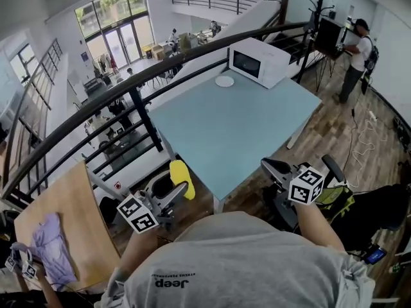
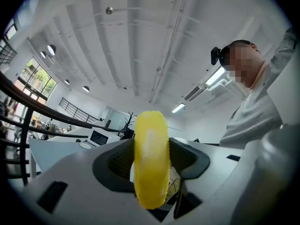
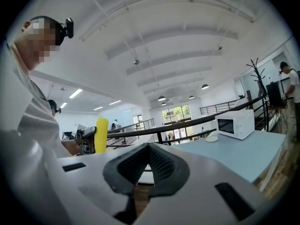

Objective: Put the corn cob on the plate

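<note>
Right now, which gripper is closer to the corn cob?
Left. The left gripper is clamped on the corn cob, which stands upright between its jaws. The right gripper has nothing between its jaws and sits apart from the cob, off to the person's right.

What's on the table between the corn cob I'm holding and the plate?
Nothing. In the head view, only bare blue table lies between the corn cob and the plate beside the microwave.

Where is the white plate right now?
In the head view, the plate sits at the far end of the blue table, just left of the microwave.
</note>
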`<action>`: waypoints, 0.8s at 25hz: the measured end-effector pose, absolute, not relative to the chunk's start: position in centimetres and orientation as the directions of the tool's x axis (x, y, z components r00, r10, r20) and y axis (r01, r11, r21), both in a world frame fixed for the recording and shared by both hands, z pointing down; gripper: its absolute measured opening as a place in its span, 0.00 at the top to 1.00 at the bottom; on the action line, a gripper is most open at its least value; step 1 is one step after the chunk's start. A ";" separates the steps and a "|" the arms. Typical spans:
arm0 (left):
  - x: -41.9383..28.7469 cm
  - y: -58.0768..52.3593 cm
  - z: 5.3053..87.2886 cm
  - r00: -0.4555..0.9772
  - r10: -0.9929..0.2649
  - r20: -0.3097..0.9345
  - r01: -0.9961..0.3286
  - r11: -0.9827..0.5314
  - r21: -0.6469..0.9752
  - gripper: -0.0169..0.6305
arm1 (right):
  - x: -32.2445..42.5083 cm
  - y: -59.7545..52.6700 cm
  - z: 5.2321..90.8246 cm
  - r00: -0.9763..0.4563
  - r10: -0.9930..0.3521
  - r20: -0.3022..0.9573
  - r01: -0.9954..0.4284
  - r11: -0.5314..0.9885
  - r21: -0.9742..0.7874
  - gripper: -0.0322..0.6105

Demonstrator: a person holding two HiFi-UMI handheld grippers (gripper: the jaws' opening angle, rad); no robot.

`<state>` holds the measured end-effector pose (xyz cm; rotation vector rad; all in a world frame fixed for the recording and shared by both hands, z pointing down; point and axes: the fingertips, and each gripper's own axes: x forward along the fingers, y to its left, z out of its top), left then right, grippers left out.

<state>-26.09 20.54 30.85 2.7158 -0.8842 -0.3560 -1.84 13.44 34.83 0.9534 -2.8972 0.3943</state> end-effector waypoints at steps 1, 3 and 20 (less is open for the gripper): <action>-27.1 19.8 30.7 0.795 -0.589 -0.147 -0.528 -0.790 0.312 0.60 | -2.7 12.9 34.6 -0.797 -0.588 0.141 -0.604 0.766 -0.221 0.92; -28.9 18.6 30.8 0.811 -0.567 -0.143 -0.510 -0.805 0.302 0.60 | -4.5 12.0 34.6 -0.780 -0.609 0.147 -0.626 0.748 -0.223 0.92; -36.4 12.0 34.9 0.826 -0.545 -0.146 -0.461 -0.801 0.382 0.60 | -11.2 6.1 36.0 -0.730 -0.628 0.270 -0.679 0.710 -0.186 0.92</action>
